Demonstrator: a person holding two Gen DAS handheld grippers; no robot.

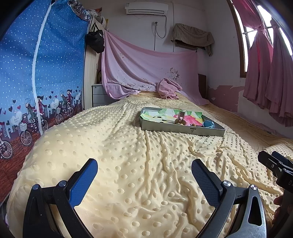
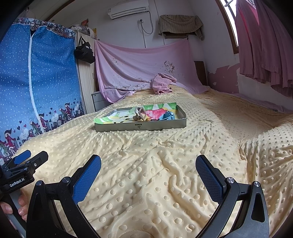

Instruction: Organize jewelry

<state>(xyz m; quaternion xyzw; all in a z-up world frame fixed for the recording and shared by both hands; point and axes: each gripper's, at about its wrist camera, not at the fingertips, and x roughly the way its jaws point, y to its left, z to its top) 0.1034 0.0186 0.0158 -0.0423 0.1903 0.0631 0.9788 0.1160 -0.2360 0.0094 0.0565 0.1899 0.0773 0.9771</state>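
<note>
Hovering over the dotted yellow blanket (image 1: 139, 174): left gripper (image 1: 144, 169), spread wide, empty; right gripper (image 2: 148, 164), likewise spread, empty. Well ahead: shallow metal tray (image 2: 141, 126) resting on the blanket, lined with colourful paper (image 2: 157, 111), holding small jewelry pieces (image 2: 142, 115) near its middle.

Before you: a bed (image 1: 128, 146) under a cream dotted blanket; pink sheet (image 1: 146, 67) draped centre, blue wardrobe cover (image 1: 45, 64) left, air conditioner (image 1: 146, 8) top, curtained window (image 1: 256, 36) upper right.
</note>
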